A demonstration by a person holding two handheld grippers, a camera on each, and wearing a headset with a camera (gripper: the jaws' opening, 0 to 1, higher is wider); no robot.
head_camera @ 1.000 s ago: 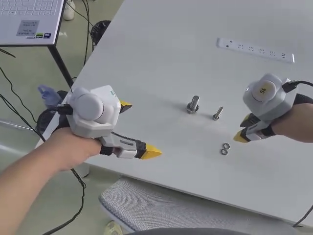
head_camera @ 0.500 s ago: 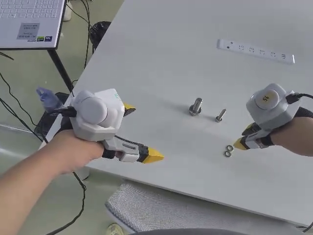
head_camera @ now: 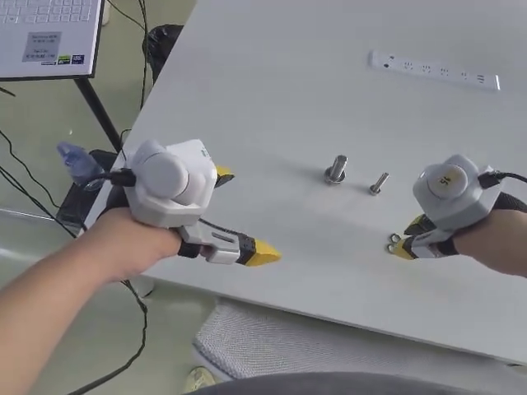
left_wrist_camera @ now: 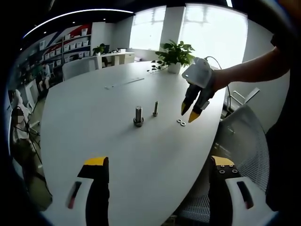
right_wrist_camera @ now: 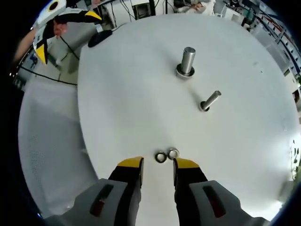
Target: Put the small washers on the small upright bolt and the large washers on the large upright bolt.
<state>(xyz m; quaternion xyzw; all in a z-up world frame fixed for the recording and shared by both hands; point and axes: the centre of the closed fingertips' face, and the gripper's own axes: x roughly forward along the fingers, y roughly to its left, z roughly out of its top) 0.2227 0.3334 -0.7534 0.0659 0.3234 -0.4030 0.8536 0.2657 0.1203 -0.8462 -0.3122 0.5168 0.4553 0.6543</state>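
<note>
Two small washers lie side by side on the white table, near its front edge. My right gripper hovers just behind them, open with a narrow gap and nothing between its fingers. The large upright bolt stands further in, with a ring at its base. To its right is the small bolt. My left gripper is held wide open and empty over the table's left front edge, well away from the bolts and washers.
A white power strip lies at the back right of the table. A grey mesh chair sits below the front edge. A laptop rests on a stand at far left, with cables on the floor.
My right gripper has come down and closer to the two washers, its tips now right beside them. The left gripper has hardly moved. The head camera has shifted a little.
</note>
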